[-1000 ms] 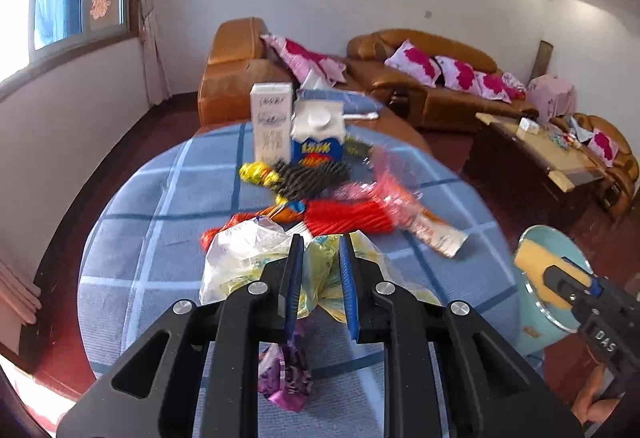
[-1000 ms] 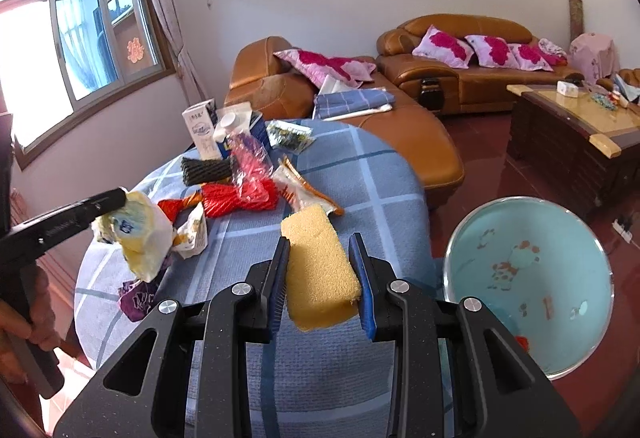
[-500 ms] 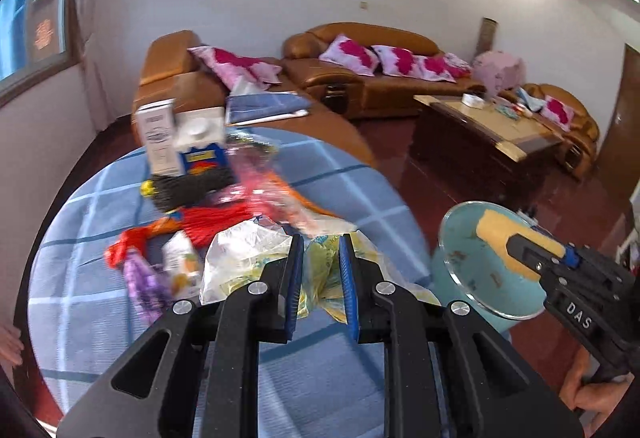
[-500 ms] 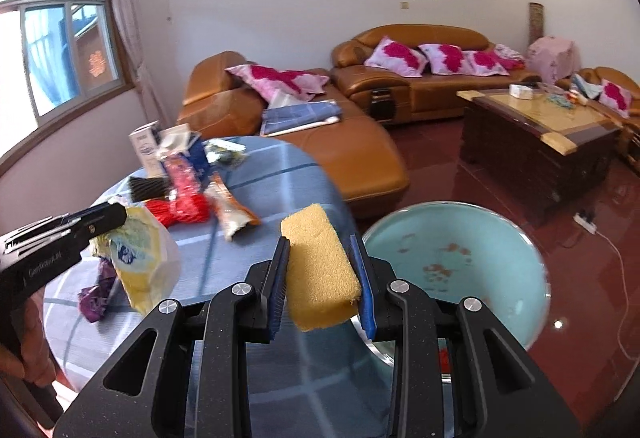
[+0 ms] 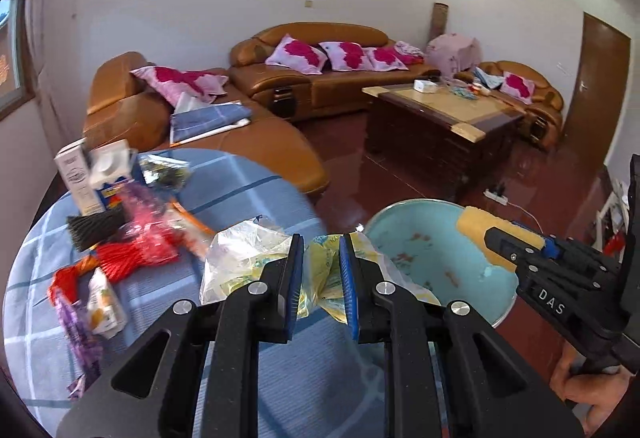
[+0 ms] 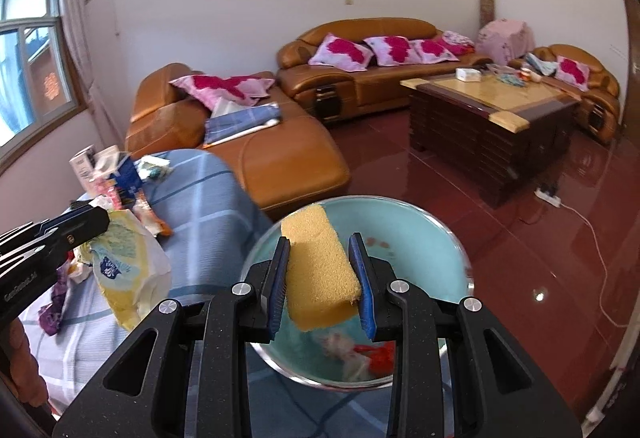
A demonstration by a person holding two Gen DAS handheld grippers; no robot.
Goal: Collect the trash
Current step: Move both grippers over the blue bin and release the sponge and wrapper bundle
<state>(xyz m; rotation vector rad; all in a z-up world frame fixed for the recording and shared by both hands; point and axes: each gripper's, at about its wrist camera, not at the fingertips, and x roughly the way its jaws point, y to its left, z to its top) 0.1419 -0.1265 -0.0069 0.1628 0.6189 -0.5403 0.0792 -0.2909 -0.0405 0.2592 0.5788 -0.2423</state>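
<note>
My left gripper (image 5: pixel 319 250) is shut on a crumpled yellow and clear plastic bag (image 5: pixel 248 258), held above the table's right edge; the bag also shows in the right wrist view (image 6: pixel 128 270). My right gripper (image 6: pixel 319 250) is shut on a yellow sponge (image 6: pixel 320 274) and holds it over the open light-blue trash bin (image 6: pixel 432 258), which has some scraps inside. In the left wrist view the bin (image 5: pixel 420 238) sits just right of the table, with the sponge (image 5: pixel 476 230) above its far rim.
Several wrappers, a red net bag (image 5: pixel 132 258), a black brush (image 5: pixel 96 230) and cartons (image 5: pixel 80 174) lie on the round table with the blue checked cloth (image 5: pixel 240 182). Brown sofas (image 6: pixel 360 78) and a coffee table (image 6: pixel 488 118) stand beyond on red floor.
Both grippers have swung right, away from the table's middle. The sponge has moved from over the table to over the bin, and the bag has come to the table's right edge.
</note>
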